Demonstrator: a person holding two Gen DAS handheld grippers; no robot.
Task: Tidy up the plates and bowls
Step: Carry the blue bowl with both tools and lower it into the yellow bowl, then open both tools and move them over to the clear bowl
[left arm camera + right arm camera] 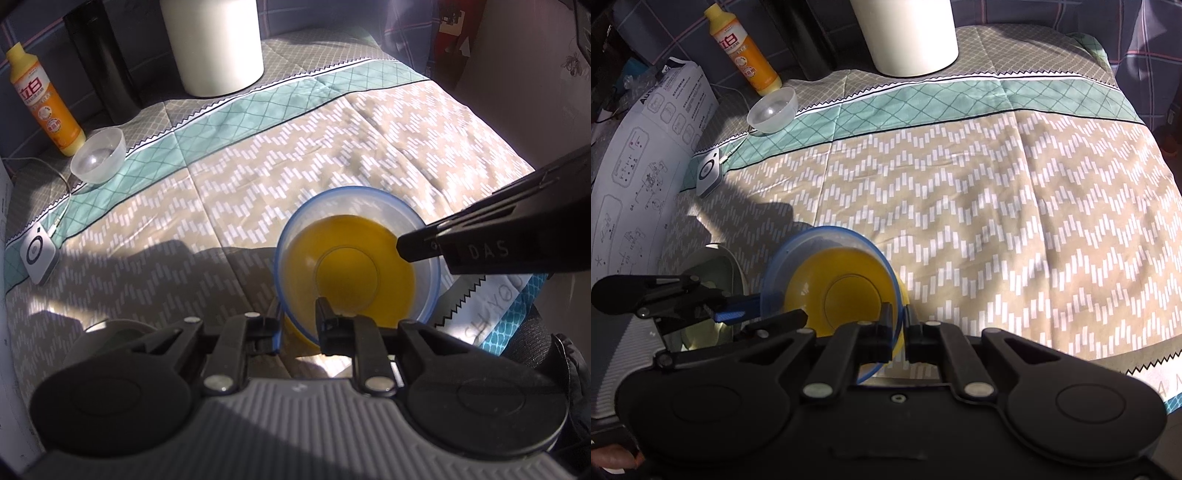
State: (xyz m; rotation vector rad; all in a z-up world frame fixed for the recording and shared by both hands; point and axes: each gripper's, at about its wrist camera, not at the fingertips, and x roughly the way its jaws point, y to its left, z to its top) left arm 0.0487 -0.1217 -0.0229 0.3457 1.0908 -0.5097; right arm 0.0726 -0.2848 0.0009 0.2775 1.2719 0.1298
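A clear bowl with a blue rim (pixel 354 221) is nested in a yellow bowl (pixel 365 266) above the patterned cloth. My left gripper (pixel 299 325) is shut on the near rim of the stacked bowls. My right gripper (pixel 899 339) is shut on their rim from the other side, and shows as a black finger in the left wrist view (pixel 417 247). The stacked bowls (pixel 842 291) fill the low middle of the right wrist view. A small clear bowl (pixel 98 155) stands at the far left, also seen in the right wrist view (pixel 772 109). A pale green dish (pixel 720 273) lies under the left gripper (pixel 727 314).
An orange bottle (pixel 40 99), a dark flask (pixel 103 62) and a big white cylinder (pixel 214 44) stand at the back. A small white device (pixel 38 256) with a cable lies at the left. A printed white box (pixel 639 166) borders the left side.
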